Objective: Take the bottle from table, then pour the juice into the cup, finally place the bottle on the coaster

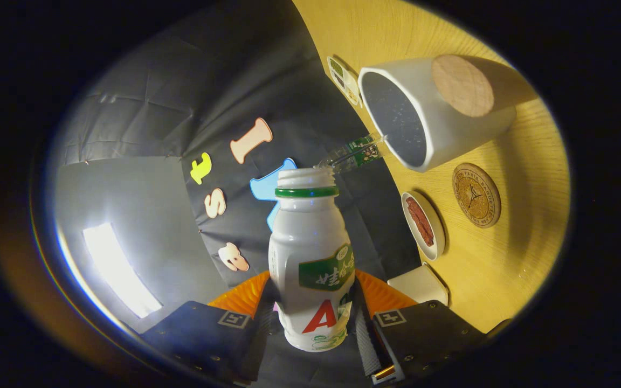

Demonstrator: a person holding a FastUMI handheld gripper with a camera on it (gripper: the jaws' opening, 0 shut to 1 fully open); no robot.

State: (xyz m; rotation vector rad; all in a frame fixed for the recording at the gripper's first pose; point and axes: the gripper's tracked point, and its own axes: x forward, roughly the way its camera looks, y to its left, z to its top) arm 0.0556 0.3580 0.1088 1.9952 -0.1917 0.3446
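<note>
**Bottle held tilted beside the cup**

The table (pixel 526 253) is a light wood surface and appears rotated, because the gripper is rolled to one side. It carries every other item except the bottle.

The cup (pixel 450 126) is white with a dark interior. It stands on the table beyond the fingers, with its mouth facing the bottle. A round wooden disc is fixed on its outer wall.

The bottle (pixel 310 264) is white plastic with a green neck ring and a green label. The cap is off and the mouth is open. Its mouth points towards the cup but is clear of the rim.

The gripper (pixel 310 318) holds the bottle by its lower body. Both fingers press against its sides, one on each side.

The coaster (pixel 476 195) is a round cork disc with a printed emblem. It lies on the table just beside the cup and carries nothing.

A small white dish (pixel 423 225) with a red strip in it lies near the coaster.

A second, clear bottle (pixel 354 154) lies beyond the held bottle, next to the cup rim.
</note>
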